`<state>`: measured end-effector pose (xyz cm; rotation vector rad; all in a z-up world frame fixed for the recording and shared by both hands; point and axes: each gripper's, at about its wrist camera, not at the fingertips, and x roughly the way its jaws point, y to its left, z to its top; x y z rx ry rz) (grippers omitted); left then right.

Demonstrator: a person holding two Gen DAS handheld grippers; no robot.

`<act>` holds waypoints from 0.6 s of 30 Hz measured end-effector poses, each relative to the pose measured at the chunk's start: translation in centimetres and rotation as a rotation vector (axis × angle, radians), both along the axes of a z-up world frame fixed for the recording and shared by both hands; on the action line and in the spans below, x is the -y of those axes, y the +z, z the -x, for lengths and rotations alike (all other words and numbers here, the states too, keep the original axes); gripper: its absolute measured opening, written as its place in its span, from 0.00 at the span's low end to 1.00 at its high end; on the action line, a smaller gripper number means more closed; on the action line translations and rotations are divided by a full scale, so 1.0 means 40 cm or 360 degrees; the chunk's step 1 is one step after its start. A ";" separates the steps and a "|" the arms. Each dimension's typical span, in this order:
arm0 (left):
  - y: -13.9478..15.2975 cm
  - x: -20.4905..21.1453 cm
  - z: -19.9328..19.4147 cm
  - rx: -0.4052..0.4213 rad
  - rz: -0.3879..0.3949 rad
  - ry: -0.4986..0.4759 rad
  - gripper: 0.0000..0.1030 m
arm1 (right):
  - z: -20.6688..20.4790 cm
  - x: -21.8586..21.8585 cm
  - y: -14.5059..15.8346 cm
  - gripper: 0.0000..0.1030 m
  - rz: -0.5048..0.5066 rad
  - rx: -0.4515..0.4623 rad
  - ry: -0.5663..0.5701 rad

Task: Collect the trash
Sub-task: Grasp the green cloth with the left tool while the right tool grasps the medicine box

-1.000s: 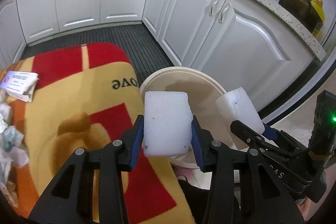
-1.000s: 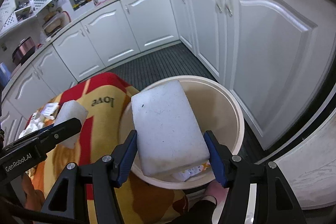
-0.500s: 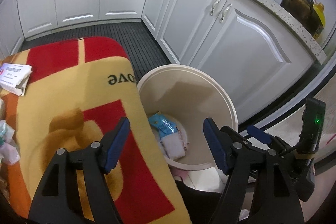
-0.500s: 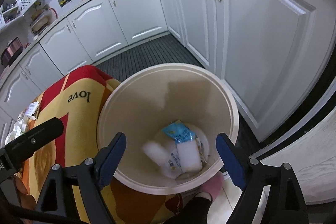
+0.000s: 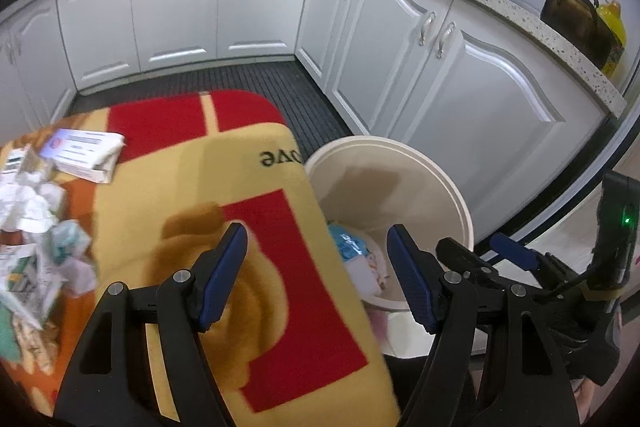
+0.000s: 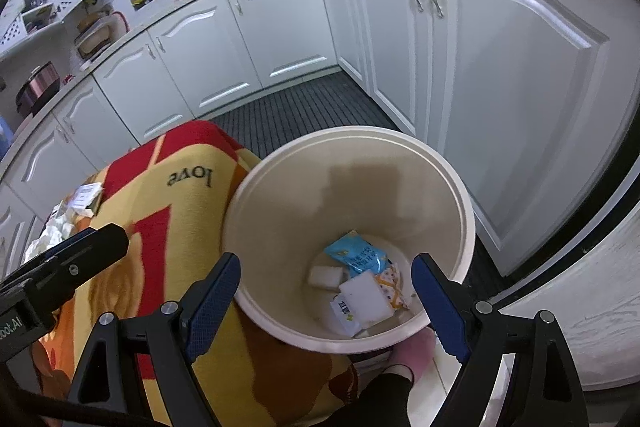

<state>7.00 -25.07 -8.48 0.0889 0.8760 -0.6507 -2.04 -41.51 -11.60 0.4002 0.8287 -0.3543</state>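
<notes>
Both sponges [image 6: 366, 297] dropped into bin [image 6: 466, 211]; jaws released, empty above it.

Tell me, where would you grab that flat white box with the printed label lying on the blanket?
Probably across its short width near the open, torn end. The white box lies flat on the blanket, so the left tool, now open, should come down from above with its fingers straddling the two long edges, which are clear of the crumpled paper pile.

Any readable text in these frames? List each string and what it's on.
"love": blanket, seen upside down.
"oot.AI" (cut off): left gripper body, in the right wrist view.
Blue packet and white slip in the bin: print too small.
Box on blanket: blurred.
</notes>
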 end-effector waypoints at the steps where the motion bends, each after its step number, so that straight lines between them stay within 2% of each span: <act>1: 0.005 -0.010 0.003 0.0014 -0.0003 0.0007 0.70 | 0.001 -0.006 0.006 0.83 0.0005 0.0006 0.0006; 8: 0.030 -0.115 0.017 0.0061 -0.0014 0.0112 0.70 | 0.001 -0.062 0.043 0.83 0.0013 0.0046 0.0061; 18: 0.065 -0.303 0.035 0.0126 -0.0034 0.0283 0.70 | -0.037 -0.202 0.071 0.83 -0.0041 0.0089 0.0271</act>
